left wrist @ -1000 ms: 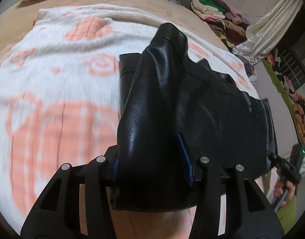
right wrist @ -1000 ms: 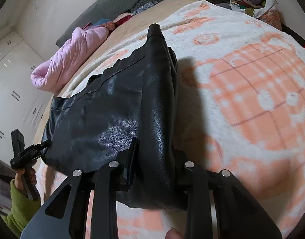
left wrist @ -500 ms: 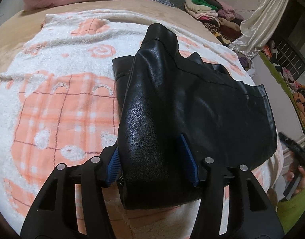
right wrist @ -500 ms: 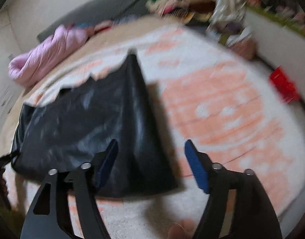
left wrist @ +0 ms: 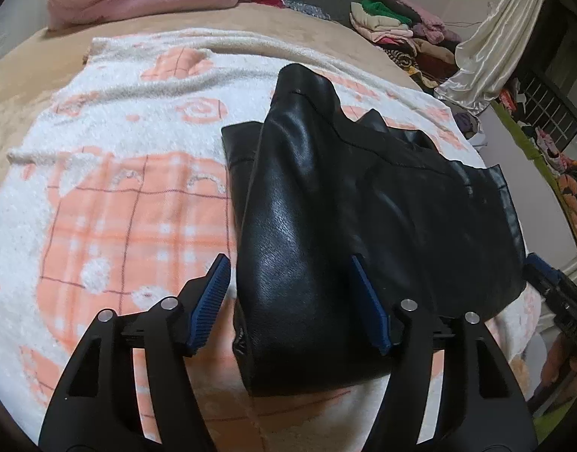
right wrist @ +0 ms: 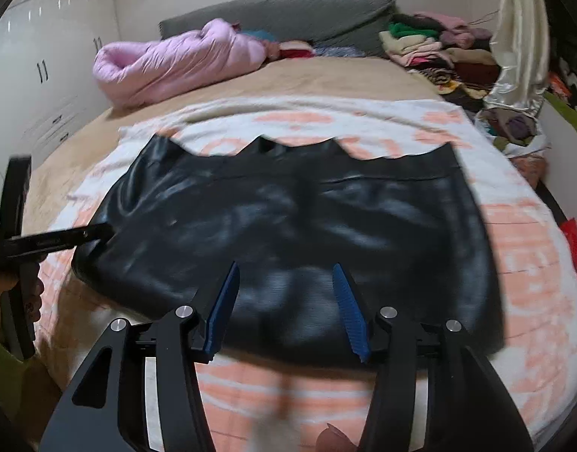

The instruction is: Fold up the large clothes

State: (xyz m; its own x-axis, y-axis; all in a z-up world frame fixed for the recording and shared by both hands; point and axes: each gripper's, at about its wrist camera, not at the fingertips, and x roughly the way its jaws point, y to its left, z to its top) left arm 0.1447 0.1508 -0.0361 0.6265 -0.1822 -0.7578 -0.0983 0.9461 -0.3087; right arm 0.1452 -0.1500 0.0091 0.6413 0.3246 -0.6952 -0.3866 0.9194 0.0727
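On the peach blanket [left wrist: 100, 203], the folded black jacket [left wrist: 326, 226] lies released; the left gripper [left wrist: 288, 301] jaws are opening around its edge, the right gripper [right wrist: 284, 305] jaws closing empty. Both should be lifted clear without dragging the fold.

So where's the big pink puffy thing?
The pink puffy quilt is bunched at the far left of the bed in the right wrist view, by the grey headboard cushion, well beyond the black leather garment.

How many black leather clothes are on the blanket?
1: the black leather garment lies folded in the middle of the orange-and-white blanket. More clothes are piled beyond the blanket; some may be hidden there.
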